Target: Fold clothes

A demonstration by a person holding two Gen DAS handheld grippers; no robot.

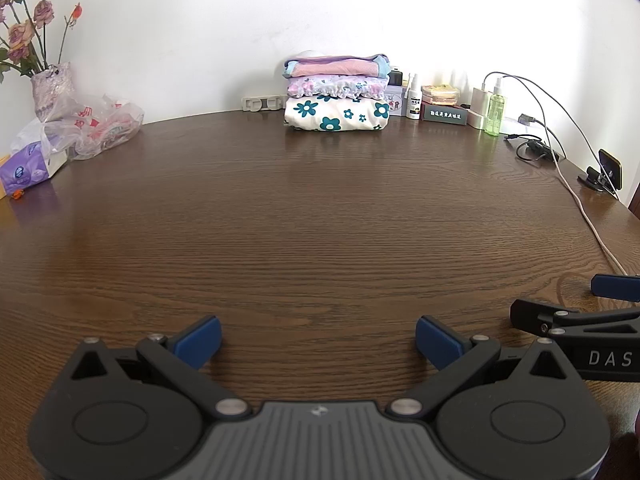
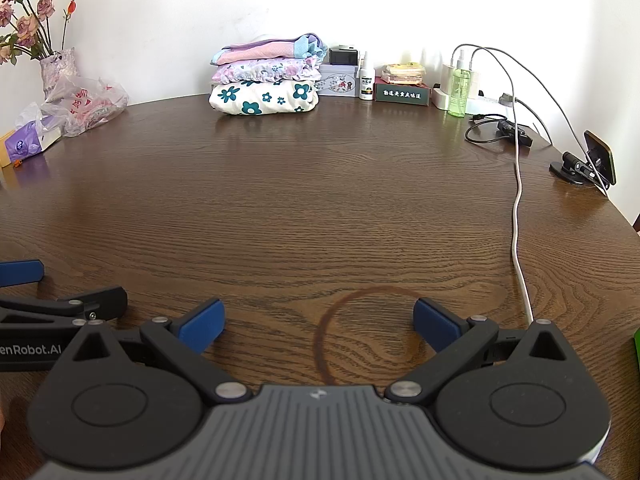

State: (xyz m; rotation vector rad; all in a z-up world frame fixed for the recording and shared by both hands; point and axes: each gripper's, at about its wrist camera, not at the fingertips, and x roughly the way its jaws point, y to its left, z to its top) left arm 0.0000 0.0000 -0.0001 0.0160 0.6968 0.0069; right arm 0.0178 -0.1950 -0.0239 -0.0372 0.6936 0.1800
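Note:
A stack of three folded clothes [image 1: 337,94] [image 2: 266,80] sits at the far edge of the brown wooden table [image 1: 304,220] [image 2: 288,208] by the wall: a white piece with teal flowers at the bottom, a frilly floral one in the middle, a pink and blue one on top. My left gripper [image 1: 318,338] hovers open over the near side of the table, nothing between its blue pads. My right gripper [image 2: 318,326] is open too, above a dark ring stain [image 2: 366,334]. The two grippers sit side by side; each shows at the edge of the other's view.
At the far left stand a vase of dried roses [image 1: 52,84], a plastic bag [image 1: 94,126] and a tissue pack [image 1: 30,168]. At the far right are boxes, spray bottles [image 2: 459,88], chargers, a phone on a stand [image 2: 596,160] and a white cable [image 2: 518,208] trailing toward the near edge.

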